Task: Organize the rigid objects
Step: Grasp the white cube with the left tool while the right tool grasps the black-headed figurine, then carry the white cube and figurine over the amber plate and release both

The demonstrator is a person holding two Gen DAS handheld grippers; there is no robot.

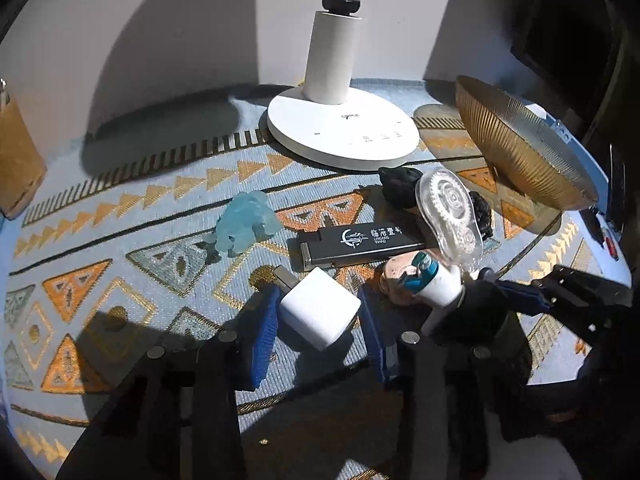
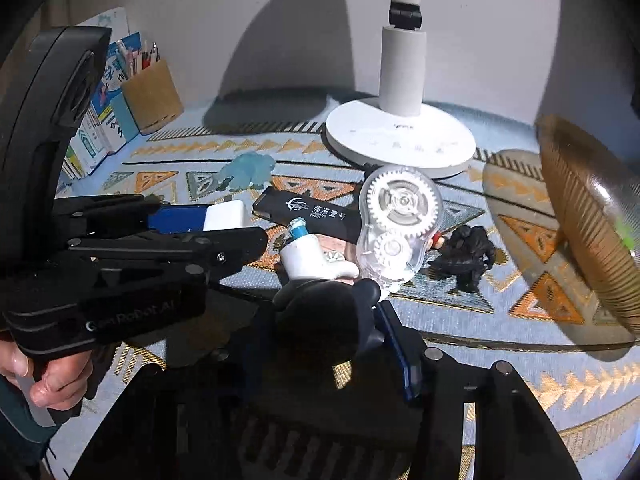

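Observation:
My left gripper (image 1: 318, 314) has its blue pads on both sides of a white charger cube (image 1: 320, 312), low over the patterned cloth; it also shows in the right wrist view (image 2: 224, 216). My right gripper (image 2: 332, 320) is shut on a black-and-white figurine (image 2: 320, 292), seen in the left wrist view (image 1: 440, 284) too. A clear correction-tape dispenser (image 2: 396, 224) stands against the figurine. A black lighter (image 1: 360, 242), a pale blue elephant figure (image 1: 246, 222) and a small black figure (image 2: 466, 254) lie on the cloth.
A white lamp base (image 1: 340, 128) stands behind the objects. A ribbed amber glass bowl (image 1: 520, 148) sits at the right. A tan pen holder (image 2: 152, 96) and books (image 2: 100, 120) stand at the back left.

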